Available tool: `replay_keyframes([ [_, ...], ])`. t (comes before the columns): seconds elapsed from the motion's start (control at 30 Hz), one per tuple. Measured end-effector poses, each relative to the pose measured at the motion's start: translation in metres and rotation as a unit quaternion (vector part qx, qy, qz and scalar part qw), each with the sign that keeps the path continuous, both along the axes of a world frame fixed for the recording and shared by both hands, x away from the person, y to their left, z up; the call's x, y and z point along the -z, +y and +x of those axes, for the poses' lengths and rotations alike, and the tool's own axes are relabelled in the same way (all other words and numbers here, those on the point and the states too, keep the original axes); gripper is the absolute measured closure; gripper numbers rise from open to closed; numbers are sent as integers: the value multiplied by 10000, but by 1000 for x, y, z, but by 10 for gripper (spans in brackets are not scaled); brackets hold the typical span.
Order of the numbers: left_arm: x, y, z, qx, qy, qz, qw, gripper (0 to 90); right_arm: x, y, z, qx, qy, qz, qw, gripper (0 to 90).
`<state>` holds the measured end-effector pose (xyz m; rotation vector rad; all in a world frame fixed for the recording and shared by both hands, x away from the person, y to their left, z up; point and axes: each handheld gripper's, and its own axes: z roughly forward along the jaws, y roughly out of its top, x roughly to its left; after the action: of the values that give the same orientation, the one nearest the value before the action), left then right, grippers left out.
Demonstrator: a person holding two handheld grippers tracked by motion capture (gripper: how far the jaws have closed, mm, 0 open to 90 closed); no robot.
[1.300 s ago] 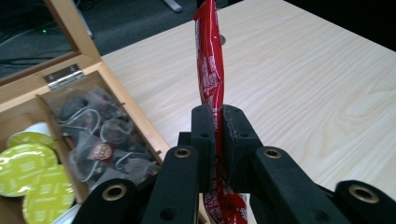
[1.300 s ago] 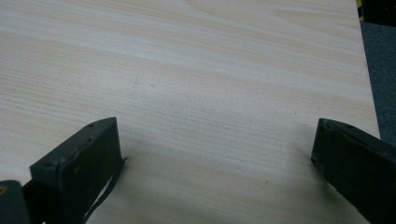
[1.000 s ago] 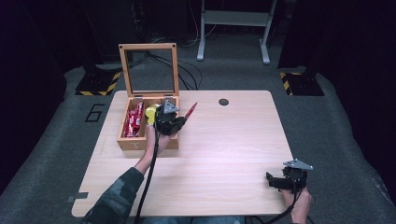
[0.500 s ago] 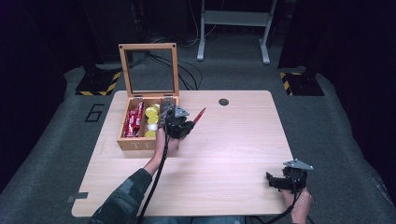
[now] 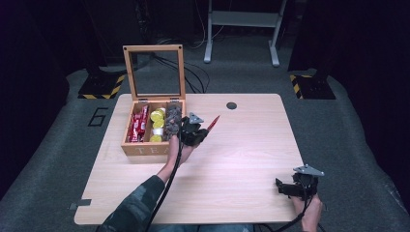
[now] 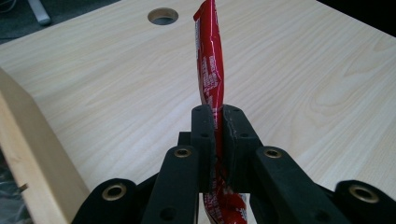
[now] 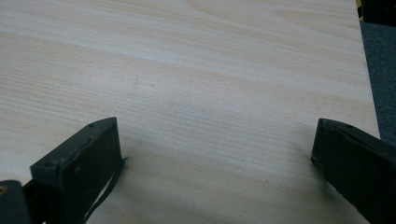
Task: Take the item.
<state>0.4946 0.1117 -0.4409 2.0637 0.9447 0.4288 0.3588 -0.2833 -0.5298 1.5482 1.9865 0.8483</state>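
Wooden tea box (image 5: 145, 149) sits just left of your left gripper (image 6: 218, 116), which is clamped on the red sachet (image 6: 208, 60), held over bare table (image 5: 241, 145). The grip is low on a floppy sachet, so it could slip or twist as you lower it. Your right gripper (image 7: 215, 154) is wide open, empty, near the table's right front corner.

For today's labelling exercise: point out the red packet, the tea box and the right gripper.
red packet (image 6: 208, 65), left gripper view, its middle
tea box (image 5: 141, 149), high view, front wall
right gripper (image 5: 279, 186), high view, between its fingertips
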Motion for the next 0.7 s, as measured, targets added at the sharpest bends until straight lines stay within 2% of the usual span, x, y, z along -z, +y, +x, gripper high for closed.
replay_keyframes([
  [0.23,13,-15,2,22,155,-87,9998,836,0,0,0,-5,0,-2,10000,11],
  [0.27,14,-16,2,56,169,-38,9998,836,0,0,0,-1,-1,-1,10000,11],
  [0.4,20,-23,1,55,219,-59,9997,836,0,0,0,-5,-1,-7,10000,11],
  [0.43,21,-24,2,104,220,3,9997,837,0,0,0,-3,-1,-4,10000,11],
  [0.57,28,-29,2,72,274,-44,9996,836,0,0,0,-7,0,-9,10000,11],
  [0.7,34,-31,4,145,344,84,9993,836,0,0,0,-3,-2,-6,10000,11],
])
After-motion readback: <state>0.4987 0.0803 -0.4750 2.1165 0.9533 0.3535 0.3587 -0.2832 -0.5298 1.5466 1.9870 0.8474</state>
